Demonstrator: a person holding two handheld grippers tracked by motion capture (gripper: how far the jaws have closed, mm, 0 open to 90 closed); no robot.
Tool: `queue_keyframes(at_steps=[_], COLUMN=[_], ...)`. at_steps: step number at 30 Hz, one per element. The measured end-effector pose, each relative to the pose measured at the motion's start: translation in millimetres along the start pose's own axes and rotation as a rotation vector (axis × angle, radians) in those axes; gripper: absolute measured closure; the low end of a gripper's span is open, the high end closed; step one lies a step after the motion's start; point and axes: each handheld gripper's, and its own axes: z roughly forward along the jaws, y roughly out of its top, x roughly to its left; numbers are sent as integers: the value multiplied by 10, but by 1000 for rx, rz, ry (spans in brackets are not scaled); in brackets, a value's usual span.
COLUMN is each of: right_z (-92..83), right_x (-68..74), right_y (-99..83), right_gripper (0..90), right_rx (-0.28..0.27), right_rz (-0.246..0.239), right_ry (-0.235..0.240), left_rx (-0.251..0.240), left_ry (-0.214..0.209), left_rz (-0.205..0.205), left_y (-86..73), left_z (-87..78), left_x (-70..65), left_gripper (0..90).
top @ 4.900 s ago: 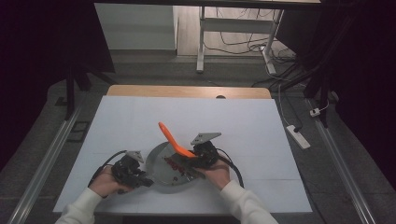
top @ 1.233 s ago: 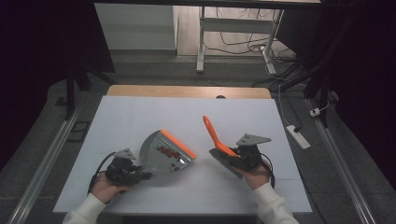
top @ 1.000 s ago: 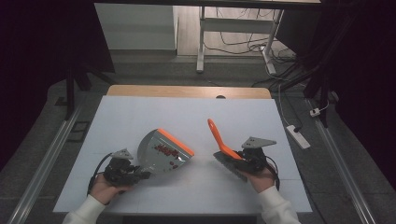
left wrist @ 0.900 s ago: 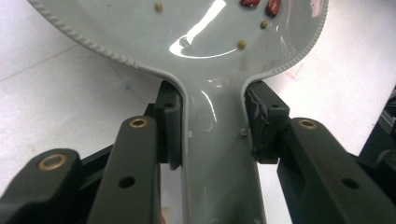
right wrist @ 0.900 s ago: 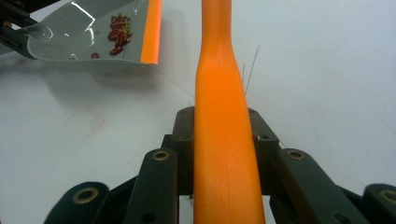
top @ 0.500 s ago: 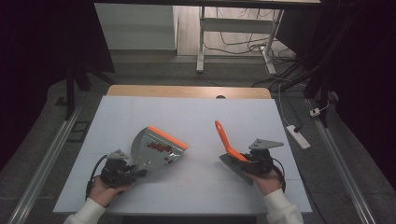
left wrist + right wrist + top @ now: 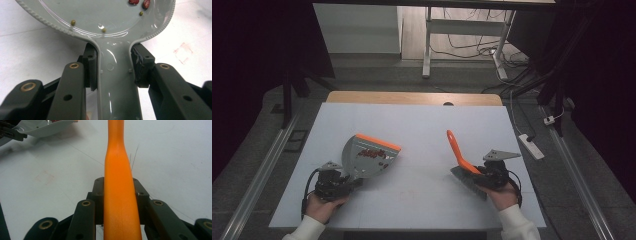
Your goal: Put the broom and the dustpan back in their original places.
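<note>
A grey dustpan (image 7: 368, 156) with an orange front lip hangs over the left part of the white table, its pan holding several small red and green bits. My left gripper (image 7: 333, 183) is shut on its handle (image 7: 116, 82), both pads pressed to the handle's sides. Over at the right, an orange-handled brush (image 7: 457, 150) slants up, its dark bristles (image 7: 468, 181) near the tabletop. My right gripper (image 7: 488, 176) is shut on the brush handle (image 7: 120, 195), which runs straight up between the jaws. The dustpan (image 7: 42, 128) also shows at that view's top left.
The white table (image 7: 422, 125) has a wooden strip along its far edge. Faint reddish smudges (image 7: 183, 51) mark the tabletop near the dustpan. A power strip (image 7: 532, 146) lies on the floor to the right, and metal rails run along both sides.
The two hands have drawn apart: the dustpan has gone left and toward the near edge, the brush right and down toward the table. Both grips stay as they were.
</note>
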Motion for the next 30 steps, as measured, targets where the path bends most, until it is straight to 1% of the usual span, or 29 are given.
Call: queue_keyframes(at_steps=[4,8,10,14,18,21,26,28,30], right_z=[-19,-11,-1,28,66,102,116,119,126], right_x=[-2,3,-5,-40,-57,-91,-185,-219,-249], right_y=[-29,-54,-64,-83,-99,-119,-128,-127,-130], right_gripper=[704,704,704,704,704,704,703,698,692], right_rx=[7,19,21,30,44,54,46,50,48], right_rz=[20,33,39,65,74,77,112,130,131], right_ry=[2,4,-3,9,12,0,-10,-28,-34], left_rx=[-14,-20,-21,-24,-27,-28,-23,-17,-11], left_ry=[21,51,66,90,106,116,130,135,134], left_rz=[-46,-82,-95,-112,-136,-146,-163,-166,-169], left_y=[-25,-36,-32,-21,-18,-16,-17,-16,-18], left_z=[-9,-2,3,14,24,30,66,84,102], left_x=[26,54,62,87,116,124,130,129,122], left_gripper=[614,614,613,614,613,614,613,613,613])
